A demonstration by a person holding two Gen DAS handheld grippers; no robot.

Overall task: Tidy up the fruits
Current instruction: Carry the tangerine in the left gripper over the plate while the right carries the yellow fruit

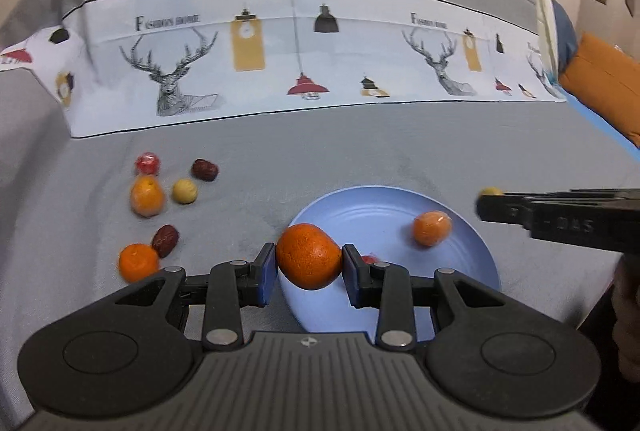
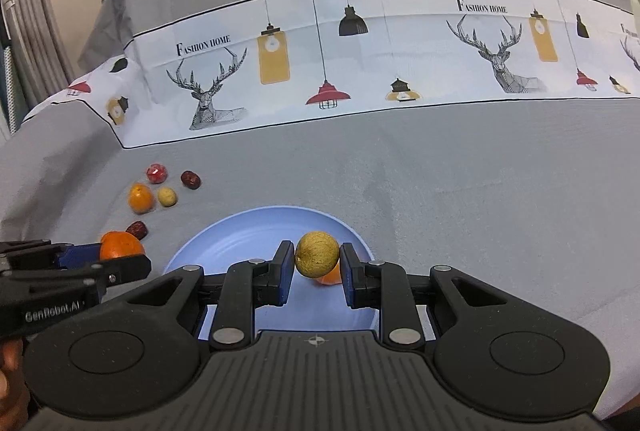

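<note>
My left gripper [image 1: 309, 263] is shut on an orange [image 1: 308, 255] and holds it above the near left part of the blue plate [image 1: 360, 207]. A small wrapped orange [image 1: 431, 227] lies on the plate, and a red fruit [image 1: 370, 259] peeks out behind the right finger. My right gripper [image 2: 317, 261] is shut on a yellow-green round fruit [image 2: 317, 254] above the plate [image 2: 224, 243]; an orange fruit [image 2: 330, 277] lies beneath it. The right gripper shows side-on at the right of the left wrist view [image 1: 486, 201], the left one at the left of the right wrist view [image 2: 120, 255].
Loose fruits lie on the grey cloth left of the plate: a red wrapped fruit [image 1: 147, 163], two dark red dates [image 1: 205, 169] [image 1: 165, 240], an orange [image 1: 147, 195], a yellow fruit [image 1: 184, 191] and a mandarin [image 1: 138, 262]. A printed cloth band [image 1: 304, 51] runs behind.
</note>
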